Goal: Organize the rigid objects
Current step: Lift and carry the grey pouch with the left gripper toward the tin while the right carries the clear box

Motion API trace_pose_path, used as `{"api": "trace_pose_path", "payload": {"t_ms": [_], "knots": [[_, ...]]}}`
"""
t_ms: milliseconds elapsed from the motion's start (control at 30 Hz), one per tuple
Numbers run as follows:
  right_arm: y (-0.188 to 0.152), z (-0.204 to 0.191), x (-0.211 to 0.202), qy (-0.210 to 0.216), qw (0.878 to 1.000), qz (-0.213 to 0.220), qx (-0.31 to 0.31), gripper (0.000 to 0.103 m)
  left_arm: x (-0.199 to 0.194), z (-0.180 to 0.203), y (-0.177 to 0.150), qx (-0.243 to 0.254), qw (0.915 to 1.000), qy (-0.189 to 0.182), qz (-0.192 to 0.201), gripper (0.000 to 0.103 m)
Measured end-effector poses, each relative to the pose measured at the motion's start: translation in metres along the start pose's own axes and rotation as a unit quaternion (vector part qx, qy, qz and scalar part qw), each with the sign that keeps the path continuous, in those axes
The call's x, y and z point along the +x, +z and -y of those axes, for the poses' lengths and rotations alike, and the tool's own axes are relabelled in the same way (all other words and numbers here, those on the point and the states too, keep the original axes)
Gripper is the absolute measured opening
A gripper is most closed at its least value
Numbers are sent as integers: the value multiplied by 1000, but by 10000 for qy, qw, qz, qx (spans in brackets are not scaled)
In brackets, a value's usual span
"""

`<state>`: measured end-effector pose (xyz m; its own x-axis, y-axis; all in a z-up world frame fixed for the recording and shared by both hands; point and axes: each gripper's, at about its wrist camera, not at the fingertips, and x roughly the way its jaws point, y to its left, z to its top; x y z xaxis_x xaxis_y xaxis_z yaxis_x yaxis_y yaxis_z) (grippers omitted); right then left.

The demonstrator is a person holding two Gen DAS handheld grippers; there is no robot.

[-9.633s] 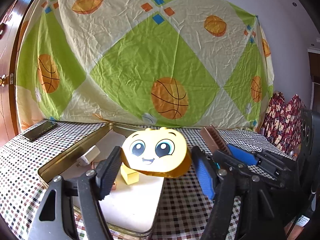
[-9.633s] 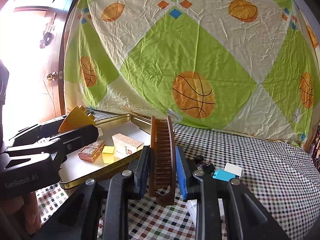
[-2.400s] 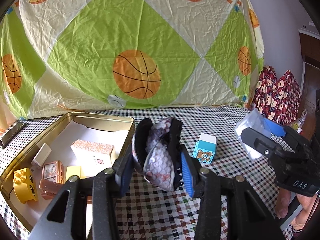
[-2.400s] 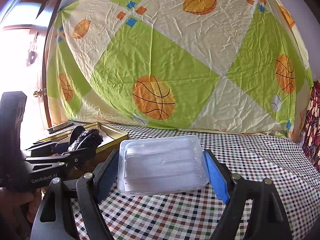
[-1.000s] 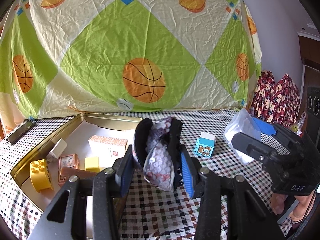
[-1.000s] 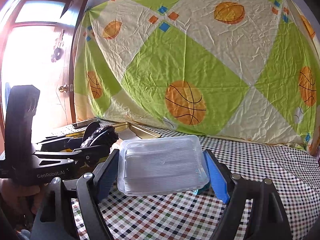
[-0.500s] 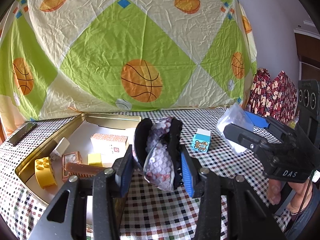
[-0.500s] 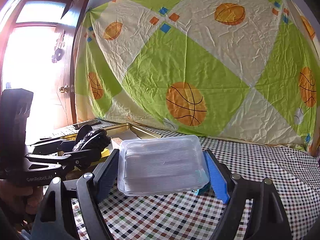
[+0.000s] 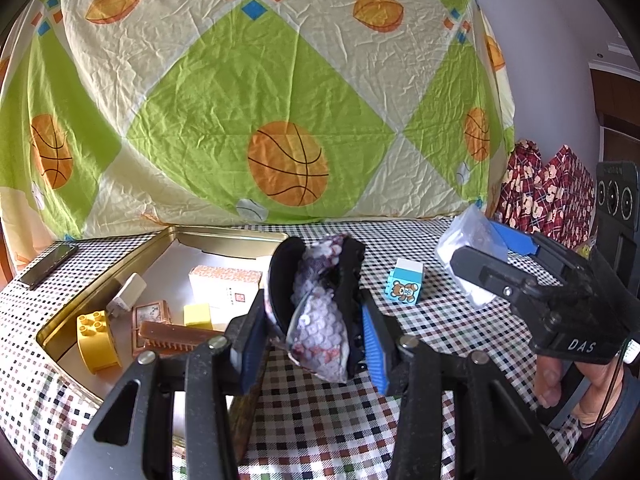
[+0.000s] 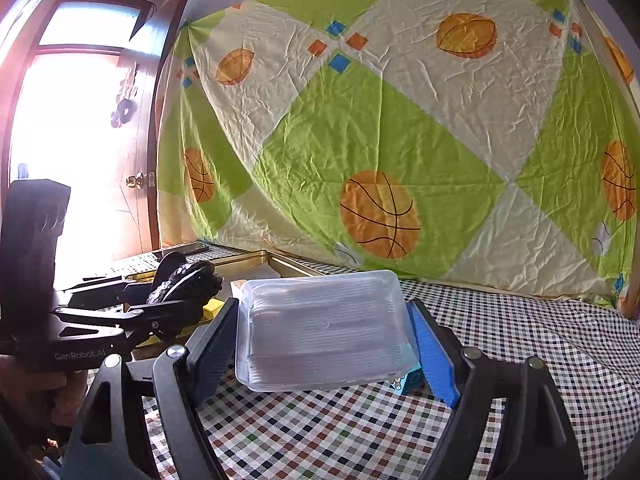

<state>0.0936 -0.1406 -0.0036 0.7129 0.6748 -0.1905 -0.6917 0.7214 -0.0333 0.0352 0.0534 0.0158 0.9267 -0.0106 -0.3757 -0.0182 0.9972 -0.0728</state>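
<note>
Your left tool [image 9: 314,332] is clamped on a sequined pouch [image 9: 320,312], held above the checked surface [image 9: 328,420] just right of the gold tin [image 9: 120,268]. Your right tool [image 10: 324,350] grips a clear box [image 10: 324,324] by its sides, raised over the surface near a blue block [image 9: 404,286].

The left gripper [image 9: 314,344] is clamped on a black sequined hair clip [image 9: 320,308], held up beside the right rim of the gold tin tray [image 9: 100,276]. In the tray lie a yellow block [image 9: 98,340], a brown comb [image 9: 176,336] and an orange-patterned box [image 9: 226,284]. Over on the checkered cloth [image 9: 320,420] sits a blue bear block [image 9: 404,282], and the right gripper [image 9: 486,248] grips a clear plastic box [image 9: 470,236] above it.
</note>
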Motion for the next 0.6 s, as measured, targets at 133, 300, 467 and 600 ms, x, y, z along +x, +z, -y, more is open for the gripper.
{"api": "trace_pose_path", "payload": {"t_ms": [133, 300, 467, 600], "knots": [[0, -2, 3, -82, 9999, -74, -10, 83, -2, -2, -1, -28, 10000, 18, -2, 42], [0, -7, 7, -58, 9999, -132, -44, 83, -5, -5, -1, -62, 10000, 30, 8, 42], [0, -14, 12, -83, 9997, -205, -93, 83, -8, -9, -1, -128, 9999, 15, 29, 42], [0, -17, 17, -118, 9995, -262, -89, 83, -10, -16, -1, -221, 9997, 4, 41, 42]]}}
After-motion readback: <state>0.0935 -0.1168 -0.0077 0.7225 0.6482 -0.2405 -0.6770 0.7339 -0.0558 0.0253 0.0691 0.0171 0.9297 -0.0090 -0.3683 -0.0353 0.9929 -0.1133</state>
